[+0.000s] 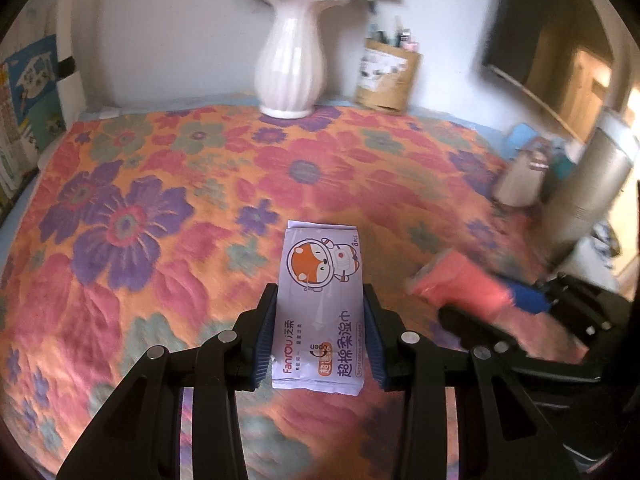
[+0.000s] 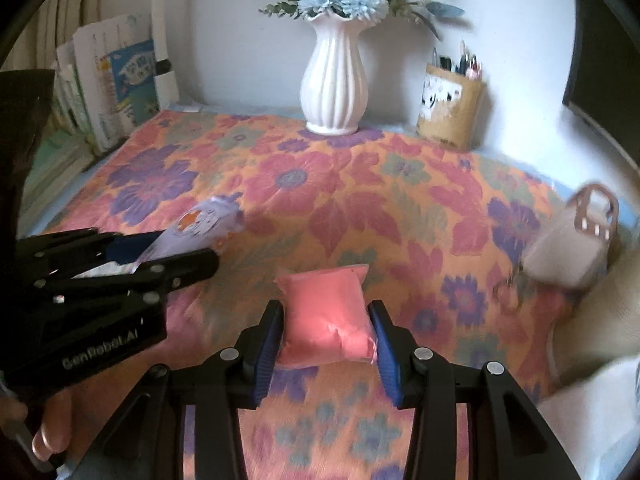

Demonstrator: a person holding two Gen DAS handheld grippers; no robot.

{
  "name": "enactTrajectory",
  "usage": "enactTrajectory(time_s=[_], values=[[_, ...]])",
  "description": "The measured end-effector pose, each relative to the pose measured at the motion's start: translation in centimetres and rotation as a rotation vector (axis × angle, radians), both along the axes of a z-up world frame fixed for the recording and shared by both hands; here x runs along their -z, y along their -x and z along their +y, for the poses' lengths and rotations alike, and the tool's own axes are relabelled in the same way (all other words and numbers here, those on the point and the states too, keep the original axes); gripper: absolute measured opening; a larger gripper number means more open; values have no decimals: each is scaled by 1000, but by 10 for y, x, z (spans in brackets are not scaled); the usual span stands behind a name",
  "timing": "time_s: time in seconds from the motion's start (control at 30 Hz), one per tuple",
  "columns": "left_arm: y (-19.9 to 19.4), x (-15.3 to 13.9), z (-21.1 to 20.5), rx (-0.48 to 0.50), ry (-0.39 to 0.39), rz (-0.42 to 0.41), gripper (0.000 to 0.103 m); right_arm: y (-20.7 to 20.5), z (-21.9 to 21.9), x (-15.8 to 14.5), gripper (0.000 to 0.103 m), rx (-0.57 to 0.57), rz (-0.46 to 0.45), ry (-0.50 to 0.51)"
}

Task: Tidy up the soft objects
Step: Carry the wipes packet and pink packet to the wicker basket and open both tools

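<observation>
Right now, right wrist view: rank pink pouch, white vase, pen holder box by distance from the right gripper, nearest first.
1. Pink pouch: between the jaws of the right gripper, clamped.
2. White vase: far edge of the floral cloth, straight ahead by the wall.
3. Pen holder box: back right. It looks about as far off as the vase, too close to call.

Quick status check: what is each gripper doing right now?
Left gripper: closed on the wet wipes pack.
Right gripper: closed on the pink soft pouch.

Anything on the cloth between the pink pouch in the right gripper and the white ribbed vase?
Nothing: right wrist view shows only bare floral cloth between pink pouch and vase.
</observation>
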State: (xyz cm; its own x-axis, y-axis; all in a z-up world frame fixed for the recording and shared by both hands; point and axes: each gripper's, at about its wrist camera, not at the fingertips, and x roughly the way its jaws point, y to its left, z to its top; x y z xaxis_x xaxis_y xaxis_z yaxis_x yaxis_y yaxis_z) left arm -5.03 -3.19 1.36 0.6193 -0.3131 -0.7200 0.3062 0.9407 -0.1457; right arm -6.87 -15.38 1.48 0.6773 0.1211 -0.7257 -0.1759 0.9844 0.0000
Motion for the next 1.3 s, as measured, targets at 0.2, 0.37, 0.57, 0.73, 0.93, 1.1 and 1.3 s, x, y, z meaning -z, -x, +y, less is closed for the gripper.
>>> enactTrajectory(time_s=[0.2, 0.37, 0.57, 0.73, 0.93, 1.1, 1.3], values=[[39, -23, -50, 152, 18, -33, 36, 56, -40, -8, 42, 51, 3, -66], [67, -55, -106, 306, 105, -65, 36, 98, -92, -38, 42, 180, -81, -84], [98, -89, -172, 484, 133, -120, 36, 144, -164, -83, 42, 299, -186, -166], [110, -103, -223, 558, 130, -156, 36, 173, -229, -106, 42, 450, -270, -167], [96, -102, -266, 577, 127, -155, 36, 174, -306, -102, 42, 542, -269, -257], [92, -91, -256, 555, 103, -141, 36, 184, -315, -83, 42, 432, -247, -396], [84, -88, -237, 515, 117, -133, 36, 200, -292, -80, 42, 232, -209, -332]])
